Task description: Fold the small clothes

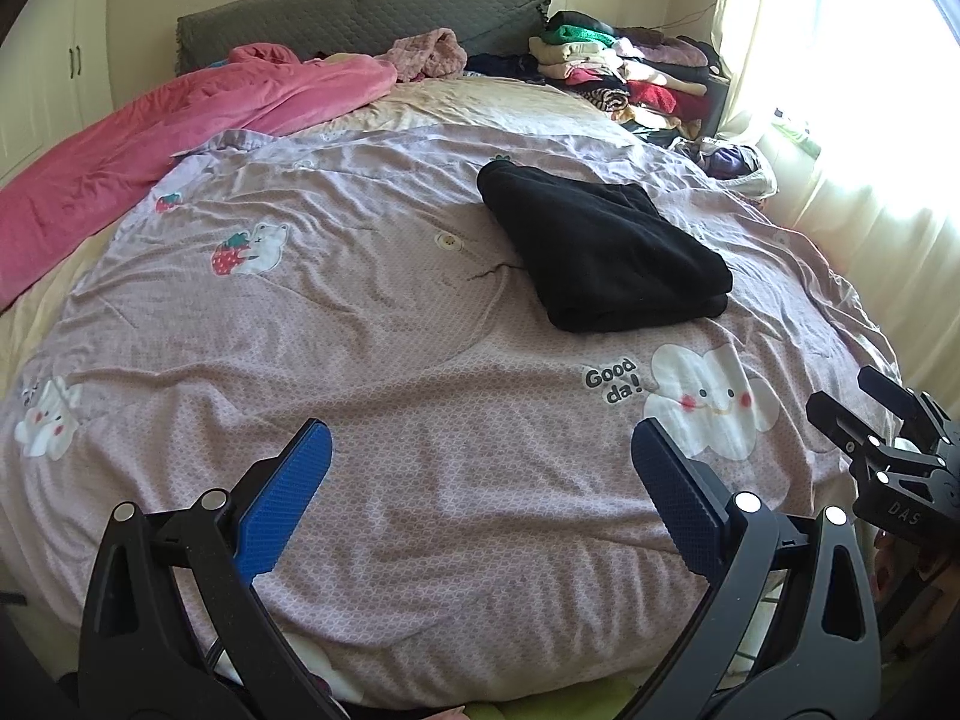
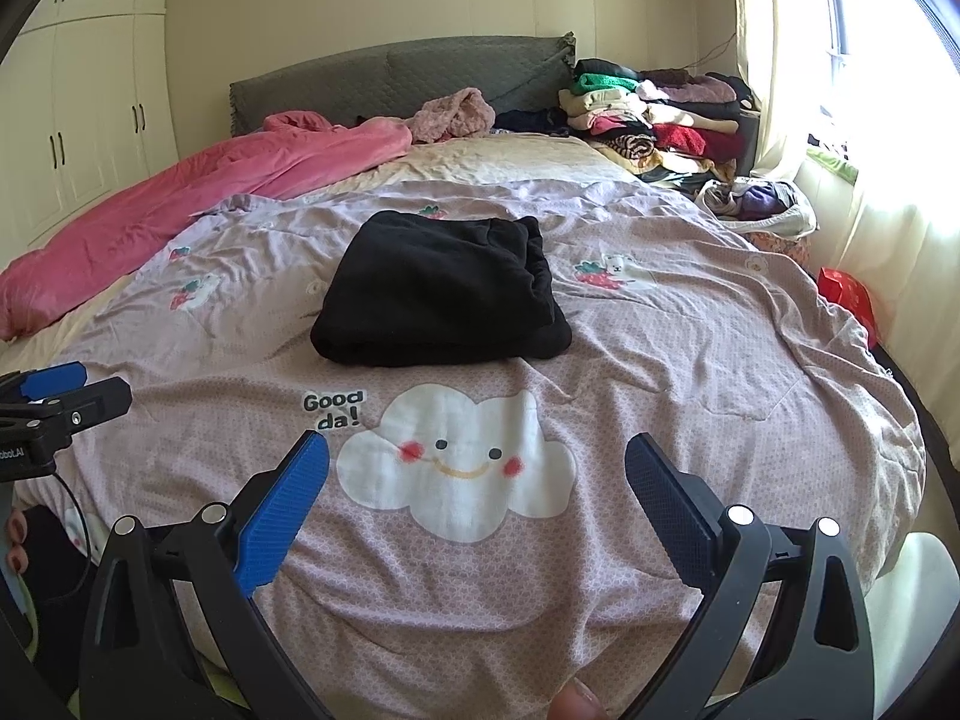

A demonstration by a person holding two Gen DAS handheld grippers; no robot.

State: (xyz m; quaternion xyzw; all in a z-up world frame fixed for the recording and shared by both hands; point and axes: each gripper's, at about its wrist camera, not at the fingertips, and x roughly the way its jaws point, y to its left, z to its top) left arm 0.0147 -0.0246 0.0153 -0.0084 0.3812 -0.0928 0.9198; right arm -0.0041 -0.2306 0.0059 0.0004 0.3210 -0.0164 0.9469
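Both tongs are hanging released above the near edge of the bed. The left tongs are showing their blue pads spread wide with nothing between them, and the right tongs are standing the same way, wide apart and empty. In the left wrist view the right tongs are sitting just off to the right of the left ones.

The black garment is lying ahead of both tongs on the lilac quilt cover, well apart from the pads. It is sitting straight ahead of the right tongs, beyond the white cloud print, and ahead and to the right of the left tongs. It is already forming a compact rectangular stack with layered edges showing on its near side, so the folding of this piece is judged complete or nearly so.

The step in hand appears to be the interval between garments, with both tongs standing clear of the work.

The next move likely calls for one of two actions:
- Carrying the folded garment aside, which requires both tongs reaching forward and closing on its near edge through all layers so the stack is not opening.
- Fetching a fresh item. A stack of clothes is sitting far ahead and to the right of both tongs, near the grey headboard.

A pink blanket is lying far ahead on the left.
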